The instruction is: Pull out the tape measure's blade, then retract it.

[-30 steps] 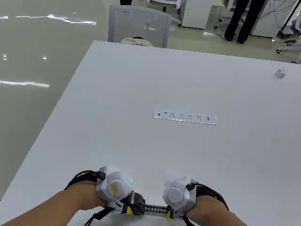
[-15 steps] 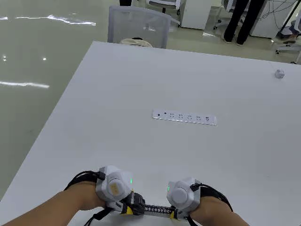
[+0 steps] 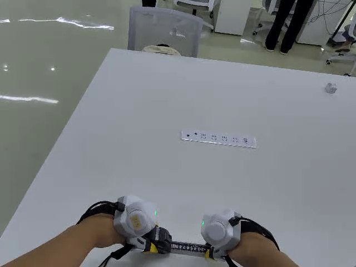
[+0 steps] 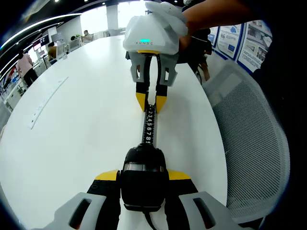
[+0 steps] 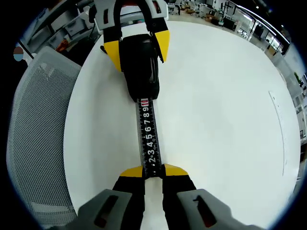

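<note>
Left tool (image 4: 144, 176): clamped on the body of the black plastic tape measure (image 4: 144, 163).
Right tool (image 5: 153, 171): pinched shut on the tip of the pale black-numbered blade (image 5: 147, 129).
Blade: a short stretch is out, straight between both tools.
Place: near edge of the white table (image 3: 167, 111).

End of blade (image 5: 147, 134) hidden inside right gripper (image 5: 153, 172), far grey object (image 3: 331, 87) too small to identify, standing person (image 3: 297, 16) cropped above

A long white worktop (image 3: 139, 111), a power strip (image 3: 218, 138) lying flat near its middle, stretches across a bright open office, with a grey mesh chair (image 3: 163, 30) standing at its far end. Streaks of light glare off the glossy pale floor (image 3: 50, 67), while a person in dark trousers (image 3: 283, 25) stands near a white cabinet (image 3: 231, 14) beyond.
</note>
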